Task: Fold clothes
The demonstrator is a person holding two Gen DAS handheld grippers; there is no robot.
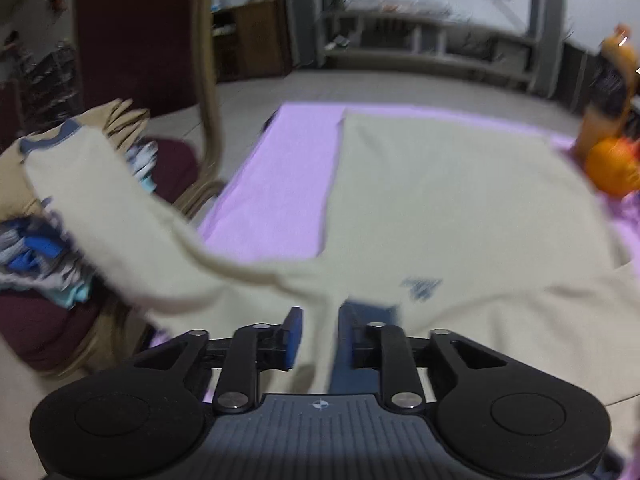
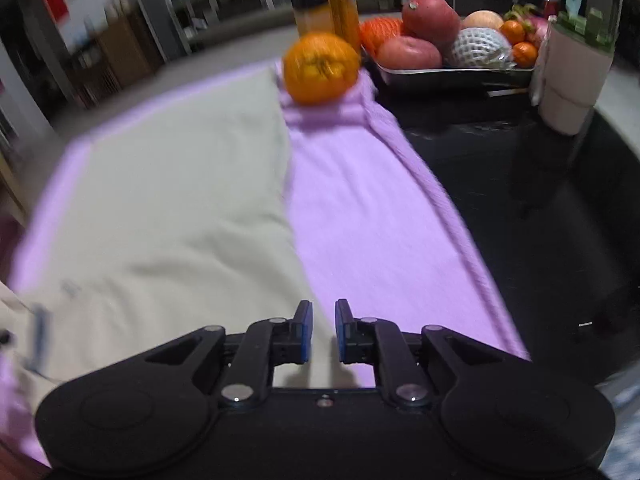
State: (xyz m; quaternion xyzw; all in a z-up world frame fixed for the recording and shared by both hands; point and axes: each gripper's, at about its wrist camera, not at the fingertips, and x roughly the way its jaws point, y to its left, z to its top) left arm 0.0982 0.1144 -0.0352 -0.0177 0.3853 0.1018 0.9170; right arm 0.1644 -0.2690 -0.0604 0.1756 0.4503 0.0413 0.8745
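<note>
A cream long-sleeved shirt [image 1: 440, 200] with blue trim lies spread on a lilac cloth [image 1: 276, 200]. My left gripper [image 1: 320, 332] is shut on the shirt's near edge by the blue collar; cloth fills the gap between its fingers. One sleeve [image 1: 120, 216] trails off to the left over the table edge. In the right wrist view the shirt [image 2: 168, 200] lies left of my right gripper [image 2: 322, 330], which hovers over the shirt's right edge and the lilac cloth [image 2: 372, 208]. Its jaws stand a narrow gap apart with nothing between them.
An orange [image 2: 320, 66] sits at the cloth's far corner beside a tall bottle [image 2: 340, 0]. A tray of fruit [image 2: 452, 44] and a pale container [image 2: 572, 80] stand on the dark table [image 2: 520, 200]. A chair with piled clothes [image 1: 44, 248] is at left.
</note>
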